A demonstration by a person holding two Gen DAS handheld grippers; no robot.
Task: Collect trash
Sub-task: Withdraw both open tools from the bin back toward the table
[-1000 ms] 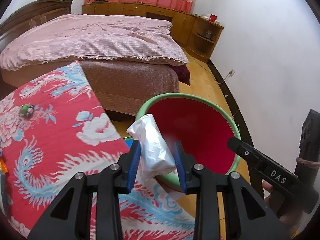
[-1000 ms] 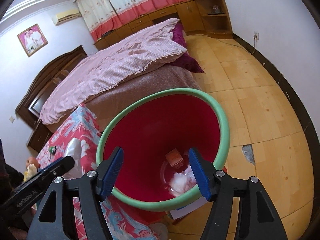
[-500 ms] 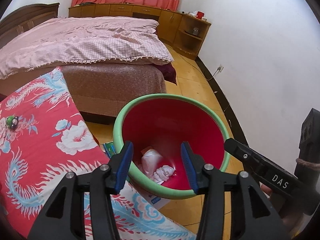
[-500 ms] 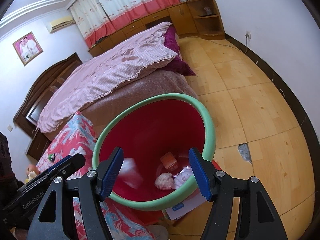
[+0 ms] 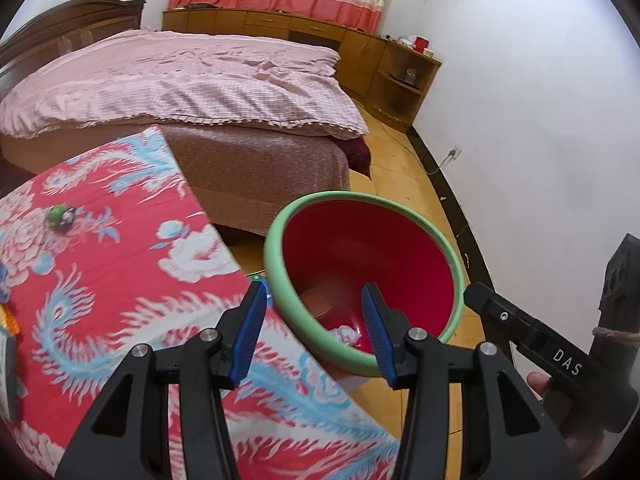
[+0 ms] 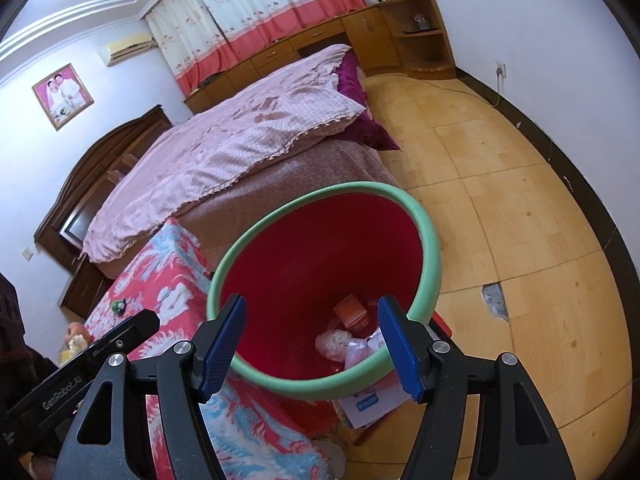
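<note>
A red bin with a green rim [image 5: 280, 280] [image 6: 424, 248] stands on the floor beside the table. Crumpled white trash [image 6: 332, 342] and an orange box [image 6: 352, 314] lie at its bottom; a bit of white trash [image 5: 346, 334] shows in the left wrist view. My left gripper [image 5: 314, 330] is open and empty, over the table edge and the bin's near rim. My right gripper [image 6: 312, 346] is open and empty above the bin. A small green object [image 5: 60, 216] [image 6: 119, 306] lies on the red floral tablecloth [image 5: 100, 280].
A bed with a pink quilt [image 5: 180, 80] [image 6: 224, 144] stands behind the table. Wooden cabinets [image 5: 380, 56] line the far wall. White paper [image 6: 372, 402] lies on the wooden floor [image 6: 500, 220] under the bin. A wall socket with a cord [image 5: 454, 154] is on the right wall.
My left gripper opened and dropped the white crumpled bag into the bin, then drew back toward the table. My right gripper stayed open above the bin.
</note>
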